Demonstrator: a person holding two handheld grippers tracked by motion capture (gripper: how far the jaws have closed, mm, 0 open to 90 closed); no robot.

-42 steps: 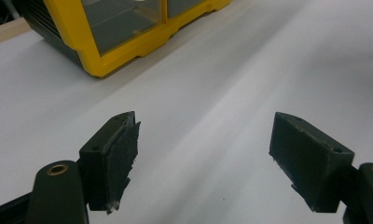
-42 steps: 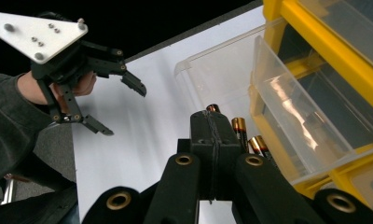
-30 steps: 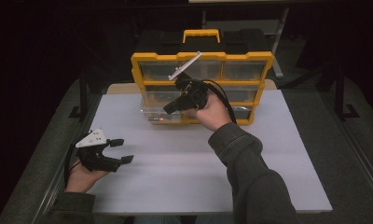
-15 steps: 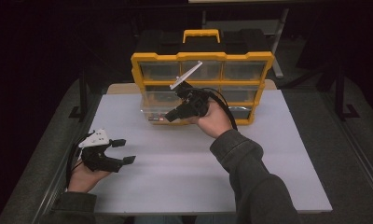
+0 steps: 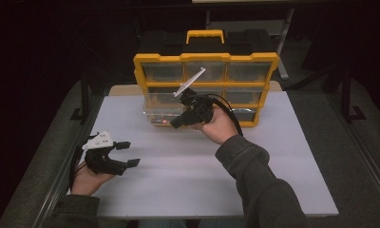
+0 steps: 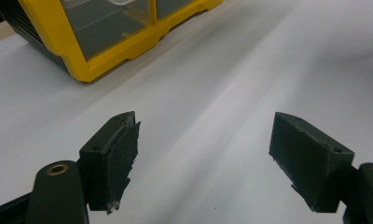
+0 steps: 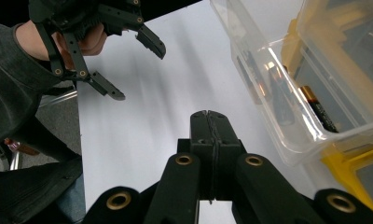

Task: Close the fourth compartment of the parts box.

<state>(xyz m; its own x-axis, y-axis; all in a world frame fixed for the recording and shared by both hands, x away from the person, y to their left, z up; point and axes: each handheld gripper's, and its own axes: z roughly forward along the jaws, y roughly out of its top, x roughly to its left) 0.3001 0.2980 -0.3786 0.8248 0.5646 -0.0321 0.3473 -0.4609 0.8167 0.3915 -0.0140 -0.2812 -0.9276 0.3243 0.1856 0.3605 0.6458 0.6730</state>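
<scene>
Both jaws of the right gripper (image 7: 211,122) are clenched on nothing, just in front of the drawer (image 7: 287,88) that juts from the yellow cabinet (image 5: 206,71). Since a second ago it has slid off the cabinet front toward the drawer's near end, so pulling looks done; the battery (image 7: 319,111) inside seems next. Left gripper (image 6: 204,156) waits, released, above the table (image 5: 178,175).

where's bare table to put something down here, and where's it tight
The white table is bare to the right of the sleeve, and between the left hand-held gripper and that sleeve. It is crowded at the back: the yellow organizer stands there, its clear drawer pulled out with batteries inside, and the shut right hand-held gripper beside it.
</scene>
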